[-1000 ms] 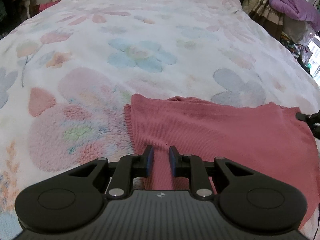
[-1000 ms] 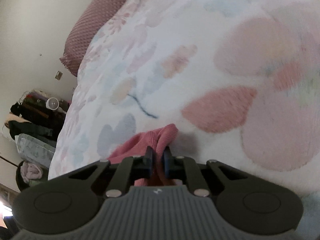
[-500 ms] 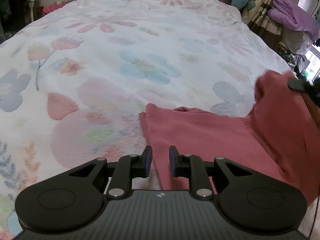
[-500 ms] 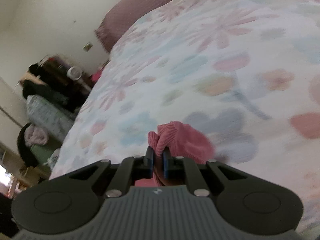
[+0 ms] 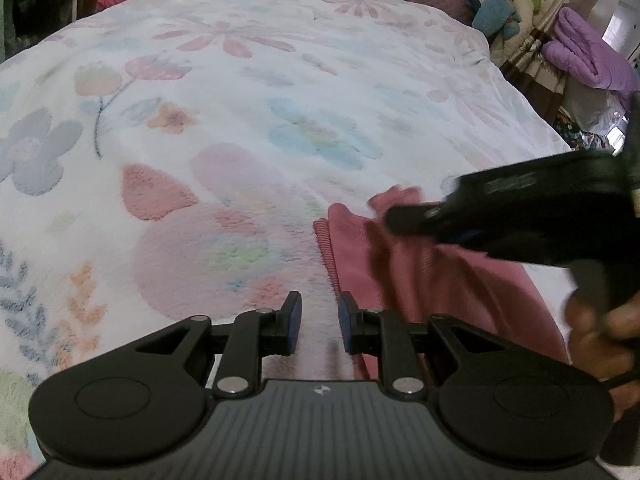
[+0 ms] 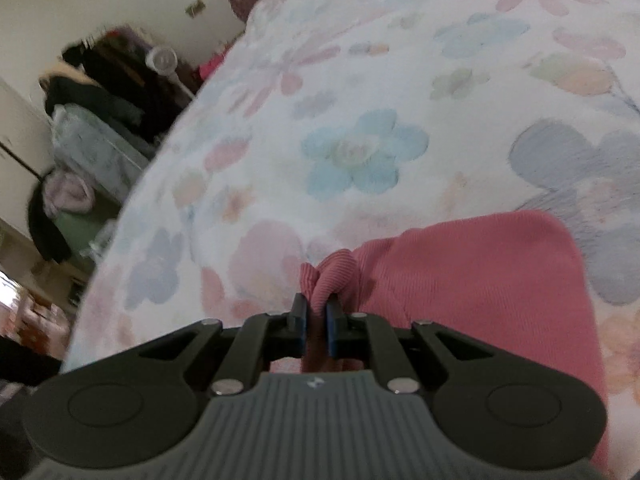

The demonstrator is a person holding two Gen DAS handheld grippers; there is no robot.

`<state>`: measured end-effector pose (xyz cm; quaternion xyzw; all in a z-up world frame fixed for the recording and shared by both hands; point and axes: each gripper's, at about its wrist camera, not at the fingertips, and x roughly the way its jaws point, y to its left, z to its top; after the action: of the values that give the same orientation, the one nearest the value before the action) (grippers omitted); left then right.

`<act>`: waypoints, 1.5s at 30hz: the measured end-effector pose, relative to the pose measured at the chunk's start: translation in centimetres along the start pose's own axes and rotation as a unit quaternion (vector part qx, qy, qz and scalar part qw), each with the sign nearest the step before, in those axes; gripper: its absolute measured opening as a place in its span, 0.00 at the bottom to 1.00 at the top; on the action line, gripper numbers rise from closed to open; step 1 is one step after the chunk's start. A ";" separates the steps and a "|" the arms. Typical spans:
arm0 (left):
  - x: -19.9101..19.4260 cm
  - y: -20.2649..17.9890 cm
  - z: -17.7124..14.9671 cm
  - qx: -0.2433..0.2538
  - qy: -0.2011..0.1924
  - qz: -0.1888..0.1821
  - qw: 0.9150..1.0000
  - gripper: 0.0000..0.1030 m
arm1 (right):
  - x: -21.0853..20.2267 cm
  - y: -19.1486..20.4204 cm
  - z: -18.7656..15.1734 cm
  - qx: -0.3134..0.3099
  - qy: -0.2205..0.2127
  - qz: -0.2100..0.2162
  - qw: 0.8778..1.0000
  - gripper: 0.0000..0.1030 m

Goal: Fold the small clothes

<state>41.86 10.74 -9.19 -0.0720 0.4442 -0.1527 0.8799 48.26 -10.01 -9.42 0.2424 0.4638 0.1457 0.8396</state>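
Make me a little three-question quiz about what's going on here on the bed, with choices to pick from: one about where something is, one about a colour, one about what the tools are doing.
1. Where does the garment lie?
A. on the floral blanket
B. on a chair
C. on the floor

2. What colour is the garment?
A. blue
B. pink
C. white

3. What is the right gripper doing?
A. hanging open
B. pinching a bunched edge of the garment
C. holding a fan

Answers:
1 A, the blanket shows all around it.
2 B, both views show ribbed pink fabric.
3 B, cloth sits between its closed fingers; the left gripper is open and holds nothing.
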 end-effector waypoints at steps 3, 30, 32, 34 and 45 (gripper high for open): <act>0.1 -0.1 -0.1 0.004 0.000 0.000 1.000 0.23 | 2.6 0.0 -0.2 0.000 0.018 -0.015 1.000 0.04; -5.3 -1.5 -7.4 -0.139 0.061 -0.120 0.981 0.46 | -18.8 -5.7 -10.4 -0.053 -0.042 -0.010 0.998 0.41; -4.6 -1.5 -8.4 -0.152 0.072 -0.125 0.978 0.46 | -19.2 -7.0 -12.4 -0.063 -0.039 -0.034 0.997 0.41; -3.9 -1.5 -8.9 -0.160 0.077 -0.126 0.976 0.46 | -19.6 -8.3 -14.6 -0.073 -0.033 -0.052 0.995 0.41; -3.8 -2.6 -8.7 -0.156 0.069 -0.130 0.977 0.07 | -18.8 -9.1 -19.4 -0.147 -0.010 -0.072 0.987 0.41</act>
<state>32.19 9.63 -10.81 -0.2549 0.5095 -0.1990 0.7974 22.04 -21.20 -9.88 0.0841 0.4455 0.1490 0.8788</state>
